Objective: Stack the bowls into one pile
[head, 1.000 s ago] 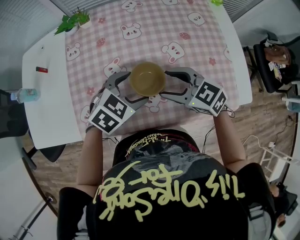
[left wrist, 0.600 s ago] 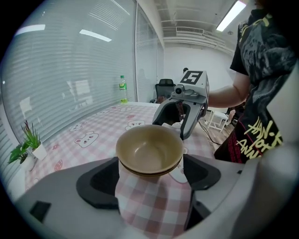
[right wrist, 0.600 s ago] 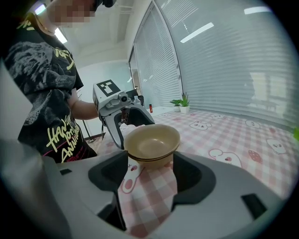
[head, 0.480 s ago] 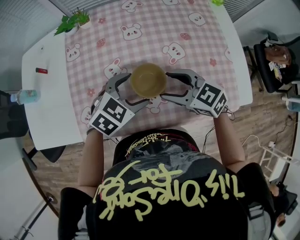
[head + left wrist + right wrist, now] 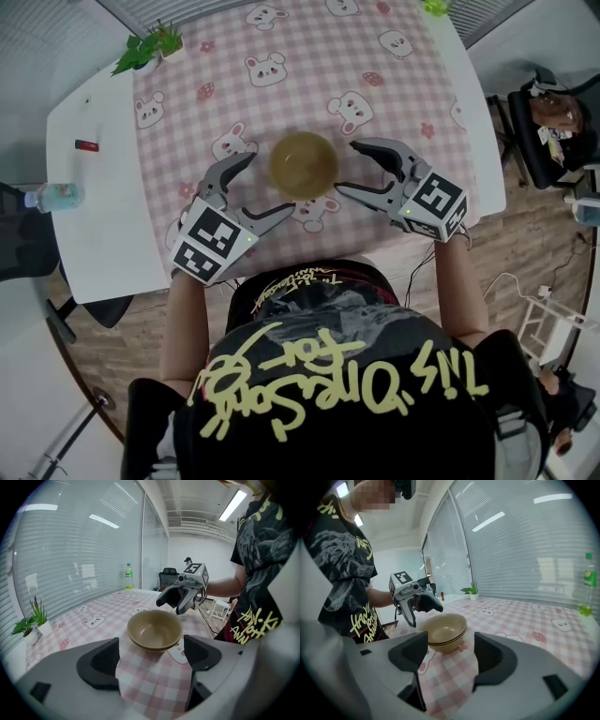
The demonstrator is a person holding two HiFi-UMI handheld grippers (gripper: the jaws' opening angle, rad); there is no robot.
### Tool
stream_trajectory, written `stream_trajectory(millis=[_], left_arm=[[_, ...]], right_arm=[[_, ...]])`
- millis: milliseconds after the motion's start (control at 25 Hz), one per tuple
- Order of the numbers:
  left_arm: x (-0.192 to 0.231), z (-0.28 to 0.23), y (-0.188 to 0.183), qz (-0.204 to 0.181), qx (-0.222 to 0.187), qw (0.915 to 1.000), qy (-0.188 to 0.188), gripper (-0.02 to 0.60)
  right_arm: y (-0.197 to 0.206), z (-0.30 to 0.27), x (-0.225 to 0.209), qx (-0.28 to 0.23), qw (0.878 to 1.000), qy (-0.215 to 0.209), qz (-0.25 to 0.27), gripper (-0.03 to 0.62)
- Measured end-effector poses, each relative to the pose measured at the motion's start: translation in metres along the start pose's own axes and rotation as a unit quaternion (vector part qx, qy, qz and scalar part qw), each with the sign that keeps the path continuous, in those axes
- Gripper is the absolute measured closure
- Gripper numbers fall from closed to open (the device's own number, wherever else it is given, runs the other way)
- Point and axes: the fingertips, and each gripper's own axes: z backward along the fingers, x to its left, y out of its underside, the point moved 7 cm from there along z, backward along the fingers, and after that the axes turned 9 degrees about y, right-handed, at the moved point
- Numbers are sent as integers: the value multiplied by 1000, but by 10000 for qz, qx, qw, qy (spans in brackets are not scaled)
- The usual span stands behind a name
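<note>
A pile of tan bowls [image 5: 304,165] nested one in another stands on the pink checked tablecloth [image 5: 300,84] near the table's front edge. It also shows ahead of the jaws as the bowl pile [image 5: 154,630] in the left gripper view and the bowl pile [image 5: 444,633] in the right gripper view. My left gripper [image 5: 255,187] sits just left of the pile, open and holding nothing. My right gripper [image 5: 354,169] sits just right of it, open too. Neither touches the bowls.
A small potted plant [image 5: 148,44] stands at the cloth's far left corner. A red object [image 5: 86,145] and a water bottle [image 5: 56,196] lie on the white table at the left. A green bottle [image 5: 588,591] stands at the far edge. Chairs stand beyond the table.
Both grippers have drawn back from the bowl pile, the left to the left and toward the person, the right to the right. The pile stays where it was.
</note>
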Motion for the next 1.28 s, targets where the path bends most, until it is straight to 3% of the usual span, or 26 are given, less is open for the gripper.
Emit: stream_trajectory(millis=[280, 400, 800, 1280], left_arm=[[2, 11, -9, -99, -267, 9995, -105, 150], [7, 19, -19, -203, -523, 9979, -316, 152], [19, 51, -57, -353, -1608, 9800, -1118, 152], [11, 74, -84, -490, -2119, 9676, -1284, 153]], right_arm=[[-19, 9, -7, -447, 9986, 280, -19, 301], [-32, 12, -9, -625, 9972, 409, 12, 301], [-72, 26, -8, -1386, 9864, 878, 89, 301], [-115, 39, 3, -1993, 9717, 1255, 198, 301]])
